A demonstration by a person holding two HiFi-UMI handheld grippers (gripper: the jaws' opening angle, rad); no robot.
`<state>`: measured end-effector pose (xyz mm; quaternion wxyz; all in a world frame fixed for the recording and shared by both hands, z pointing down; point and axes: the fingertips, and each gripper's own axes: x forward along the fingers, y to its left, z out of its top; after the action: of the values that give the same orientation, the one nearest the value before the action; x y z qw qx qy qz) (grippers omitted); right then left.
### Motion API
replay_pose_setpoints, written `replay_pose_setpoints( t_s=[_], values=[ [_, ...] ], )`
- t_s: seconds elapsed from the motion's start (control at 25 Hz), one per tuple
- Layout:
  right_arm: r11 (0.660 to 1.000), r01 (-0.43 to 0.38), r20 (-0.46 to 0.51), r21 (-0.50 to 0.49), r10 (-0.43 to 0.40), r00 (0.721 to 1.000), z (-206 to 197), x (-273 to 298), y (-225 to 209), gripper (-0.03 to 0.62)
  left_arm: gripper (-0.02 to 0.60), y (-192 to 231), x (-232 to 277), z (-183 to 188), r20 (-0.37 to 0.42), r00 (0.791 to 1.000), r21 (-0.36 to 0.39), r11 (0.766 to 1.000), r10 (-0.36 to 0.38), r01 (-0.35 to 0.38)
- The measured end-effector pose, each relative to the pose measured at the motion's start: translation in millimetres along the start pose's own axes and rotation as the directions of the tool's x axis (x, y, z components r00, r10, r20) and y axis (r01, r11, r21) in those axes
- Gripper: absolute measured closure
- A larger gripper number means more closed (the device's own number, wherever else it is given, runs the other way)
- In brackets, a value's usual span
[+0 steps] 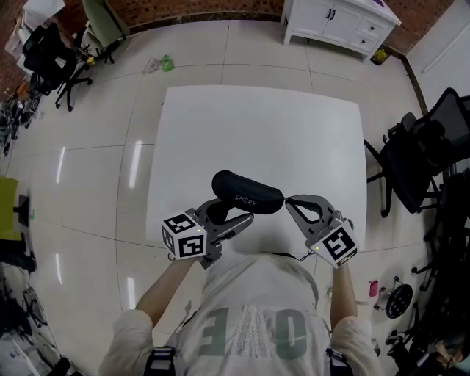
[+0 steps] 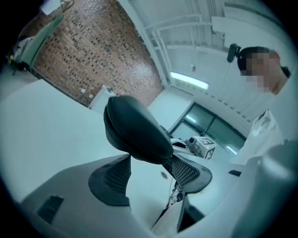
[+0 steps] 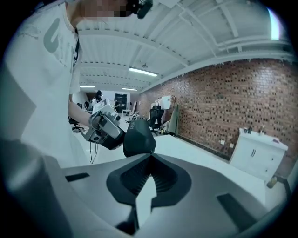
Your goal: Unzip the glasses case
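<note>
A black oval glasses case (image 1: 247,192) with white lettering is at the near edge of the white table (image 1: 257,125). My left gripper (image 1: 224,213) has its jaws around the case's left end, both ribbed pads against it. In the left gripper view the case (image 2: 137,130) fills the space between the pads (image 2: 116,174). My right gripper (image 1: 288,201) is shut, its tips meeting at the case's right end. In the right gripper view the case (image 3: 138,137) stands just beyond the closed tips (image 3: 150,157). I cannot tell whether a zip pull is pinched there.
A white cabinet (image 1: 341,22) stands on the floor beyond the table's far right corner. A black office chair (image 1: 422,158) is close to the table's right edge. More chairs (image 1: 51,55) and a small green object (image 1: 167,63) are on the floor at the far left.
</note>
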<state>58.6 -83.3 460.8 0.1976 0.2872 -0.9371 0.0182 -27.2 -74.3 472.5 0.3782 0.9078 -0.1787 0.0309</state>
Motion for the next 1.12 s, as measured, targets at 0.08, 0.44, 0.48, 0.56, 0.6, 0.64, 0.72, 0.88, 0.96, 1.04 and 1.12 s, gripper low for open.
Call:
replay_pose_setpoints(
  t_s=[0.08, 0.44, 0.48, 0.56, 0.6, 0.64, 0.72, 0.88, 0.96, 1.04, 1.12],
  values=[
    [0.998, -0.014, -0.044, 0.065, 0.017, 0.999, -31, 12, -6, 0.595, 0.33, 19, -5, -11, 0.007, 0.998, -0.048, 0.997, 0.056, -0.056],
    [0.996, -0.023, -0.27, 0.088, 0.046, 0.962, -131, 31, -38, 0.595, 0.331, 42, -4, 6, 0.102, 0.983, -0.058, 0.987, 0.153, -0.148],
    [0.996, 0.008, -0.271, 0.092, 0.018, 0.962, -132, 30, -41, 0.595, 0.331, 45, -2, 10, 0.111, 0.98, -0.045, 0.986, 0.166, -0.162],
    [0.989, 0.097, -0.283, 0.108, -0.063, 0.957, -136, 30, -51, 0.594, 0.331, 50, 1, 17, 0.132, 0.975, -0.036, 0.984, 0.179, -0.176],
    [0.983, 0.135, -0.289, 0.121, -0.095, 0.952, -138, 31, -54, 0.594, 0.331, 52, 3, 20, 0.141, 0.973, -0.036, 0.983, 0.181, -0.177],
    [0.978, 0.16, -0.29, 0.136, -0.115, 0.95, -139, 31, -56, 0.594, 0.331, 53, 5, 22, 0.148, 0.972, -0.035, 0.984, 0.18, -0.177],
    [0.967, 0.187, -0.271, 0.17, -0.137, 0.953, -136, 30, -59, 0.552, 0.331, 53, 10, 26, 0.156, 0.972, -0.032, 0.985, 0.174, -0.171],
    [0.953, 0.215, -0.233, 0.216, -0.163, 0.959, -126, 27, -64, 0.494, 0.331, 53, 16, 31, 0.153, 0.976, -0.03, 0.988, 0.157, -0.154],
    [0.936, 0.248, -0.187, 0.248, -0.205, 0.961, -113, 20, -71, 0.494, 0.331, 51, 18, 33, 0.155, 0.976, -0.025, 0.989, 0.151, -0.149],
    [0.894, 0.297, -0.094, 0.334, -0.282, 0.955, -92, 6, -84, 0.494, 0.331, 50, 19, 39, 0.167, 0.975, -0.018, 0.989, 0.145, -0.144],
    [0.828, 0.312, 0.03, 0.465, -0.367, 0.93, -62, -12, -97, 0.494, 0.333, 49, 19, 51, 0.195, 0.971, 0.003, 0.99, 0.14, -0.143]
  ],
)
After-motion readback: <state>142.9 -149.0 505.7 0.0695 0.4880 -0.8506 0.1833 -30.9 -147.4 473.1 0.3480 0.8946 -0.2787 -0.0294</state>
